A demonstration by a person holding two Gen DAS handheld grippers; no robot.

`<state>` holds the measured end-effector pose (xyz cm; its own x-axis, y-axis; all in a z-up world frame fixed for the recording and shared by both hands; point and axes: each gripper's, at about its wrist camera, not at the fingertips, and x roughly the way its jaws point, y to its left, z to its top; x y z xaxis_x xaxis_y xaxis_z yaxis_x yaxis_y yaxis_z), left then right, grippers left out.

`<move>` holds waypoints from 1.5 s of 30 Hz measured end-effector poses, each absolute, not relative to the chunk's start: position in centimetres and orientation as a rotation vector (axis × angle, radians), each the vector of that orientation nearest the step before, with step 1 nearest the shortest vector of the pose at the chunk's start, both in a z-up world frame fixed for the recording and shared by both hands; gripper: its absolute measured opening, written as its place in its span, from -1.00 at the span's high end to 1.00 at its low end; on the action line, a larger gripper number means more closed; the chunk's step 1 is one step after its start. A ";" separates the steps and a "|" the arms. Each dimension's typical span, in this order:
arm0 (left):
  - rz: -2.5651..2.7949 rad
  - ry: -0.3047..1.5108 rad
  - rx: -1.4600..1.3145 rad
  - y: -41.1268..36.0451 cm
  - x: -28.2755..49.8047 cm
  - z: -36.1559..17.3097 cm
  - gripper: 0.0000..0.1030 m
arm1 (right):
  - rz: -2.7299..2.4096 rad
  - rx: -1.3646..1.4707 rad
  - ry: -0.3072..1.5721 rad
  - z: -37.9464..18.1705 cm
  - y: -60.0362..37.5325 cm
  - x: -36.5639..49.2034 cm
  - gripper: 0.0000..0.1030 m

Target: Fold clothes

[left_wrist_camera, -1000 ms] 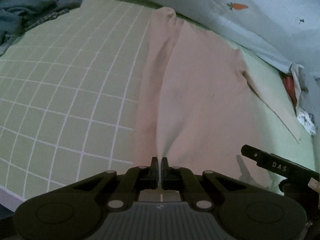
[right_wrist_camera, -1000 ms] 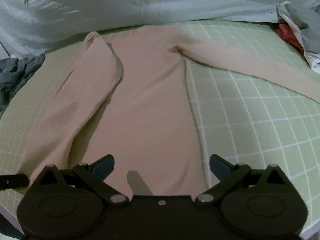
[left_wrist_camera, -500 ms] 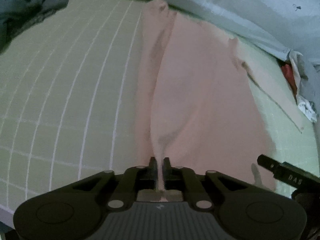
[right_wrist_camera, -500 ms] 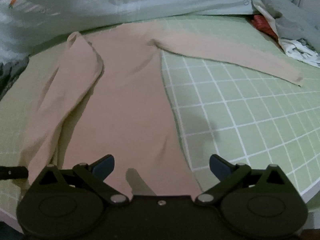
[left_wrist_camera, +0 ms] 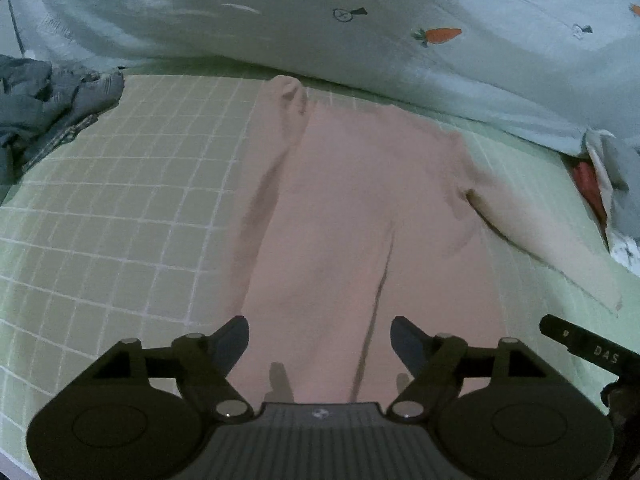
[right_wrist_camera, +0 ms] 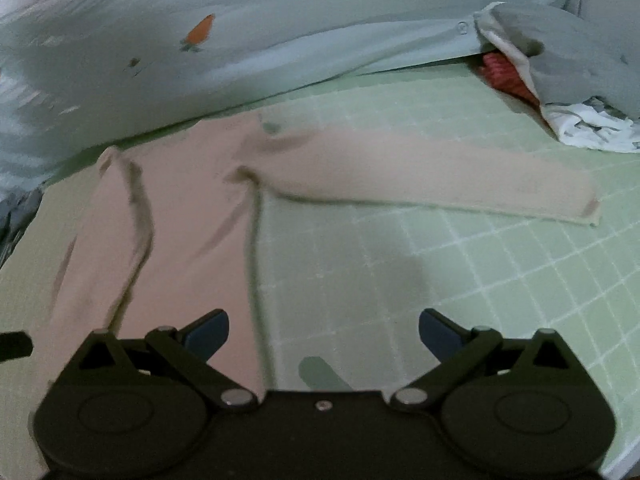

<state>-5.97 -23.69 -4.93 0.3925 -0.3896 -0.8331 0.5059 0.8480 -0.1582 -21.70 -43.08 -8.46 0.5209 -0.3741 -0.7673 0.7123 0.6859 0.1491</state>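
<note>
- The left hand-held gripper is seen with its jaws spread wide and nothing held between them.
- The pink long-sleeved top is spread flat on the green gridded bed sheet, directly ahead of and beneath the left hand-held gripper, its hem nearest the fingers and its neck farthest away.
- One sleeve is folded lengthwise along the garment's left edge; the other sleeve is stretched out ahead and to the right.
- The right hand-held gripper is likewise wide open and empty.
- In the right wrist view, the pink long-sleeved top lies ahead and to the left, its side edge running toward the left finger, while the outstretched sleeve crosses ahead from left to right.
- A carrot-print quilt is bunched beyond the garment.
- Dark grey clothes lie far left, and a clothes pile far right.
</note>
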 end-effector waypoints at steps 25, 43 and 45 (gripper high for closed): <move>-0.412 1.020 0.214 -30.4 -3.3 -4.9 -0.55 | -1.077 0.430 0.779 -11.6 -64.4 -25.9 -0.99; -0.452 1.002 0.170 -27.1 -0.4 -4.4 -0.56 | -0.990 0.516 0.638 -9.4 -62.5 -25.3 0.80; -0.463 0.992 0.147 -26.9 0.3 -4.2 -0.56 | -0.938 0.496 0.600 -7.8 -60.8 -24.2 0.80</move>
<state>0.34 -26.88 -4.15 0.4594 -0.3082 -0.8331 0.4400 0.8937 -0.0880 -24.18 -60.79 -7.76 0.4533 -0.5909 -0.6673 0.8534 0.5038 0.1335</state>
